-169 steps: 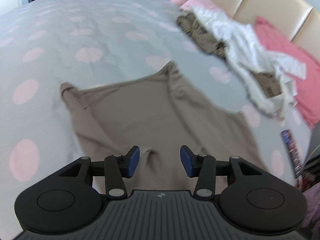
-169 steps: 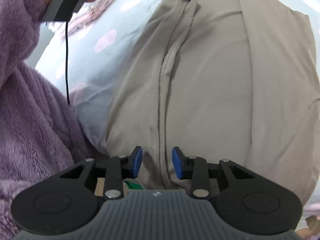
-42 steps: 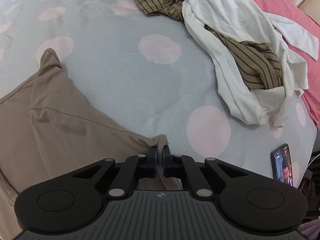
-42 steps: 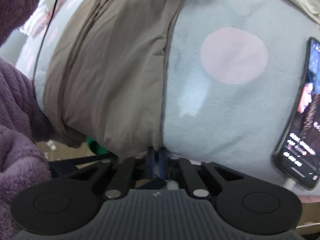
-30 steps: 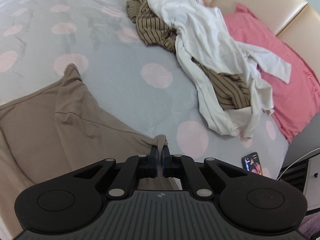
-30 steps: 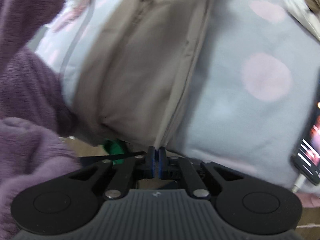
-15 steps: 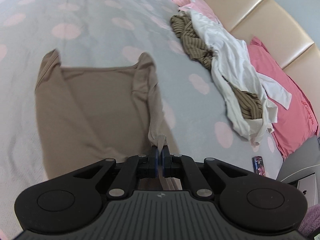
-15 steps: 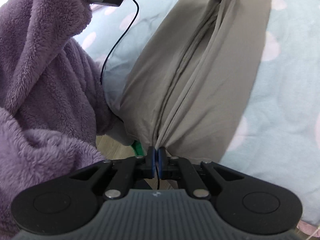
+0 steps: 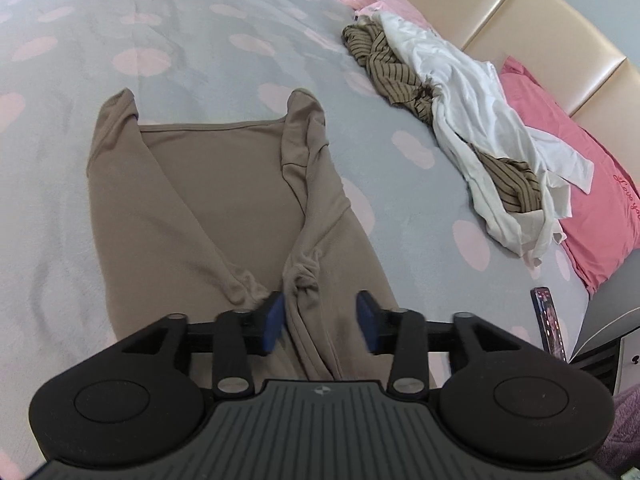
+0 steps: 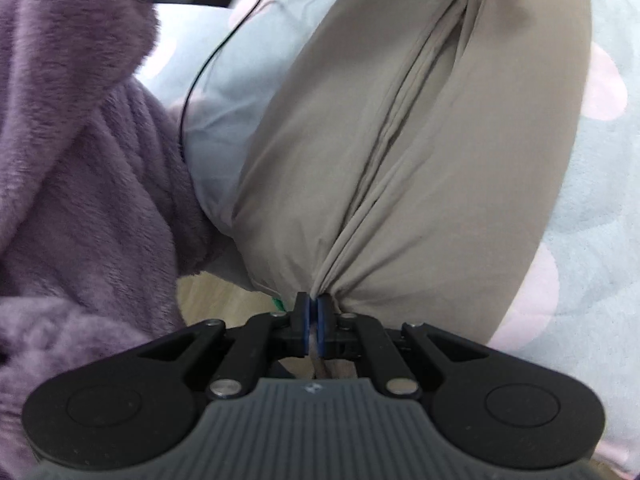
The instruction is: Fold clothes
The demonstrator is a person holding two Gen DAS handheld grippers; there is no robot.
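The left claw (image 9: 320, 322) stands wide open, its blue pads apart with a bunched fold of the tan top (image 9: 208, 200) lying between them, gripped by neither pad. It is held low and level over the lower half of the garment, pointing up its length toward the neckline. The top lies spread on the bed (image 9: 192, 28), on a grey cover with pink spots, straps at the far end, one side folded in over the middle so that a rumpled ridge runs down toward the claw.

The right claw (image 10: 314, 316) is pressed closed on a gathered pinch of the tan top (image 10: 460, 160) at the edge of the bed, the cloth fanning out from the pads in tight creases. It points along the garment from the hem end. A purple fleecy sleeve (image 10: 80, 160) fills the left of that view, and a thin black cable (image 10: 200, 76) hangs beside it.

Farther off on the bed lie a heap of white and striped clothes (image 9: 460, 100), a pink pillow (image 9: 592, 184) against the headboard, and a phone (image 9: 548, 320) near the bed's edge
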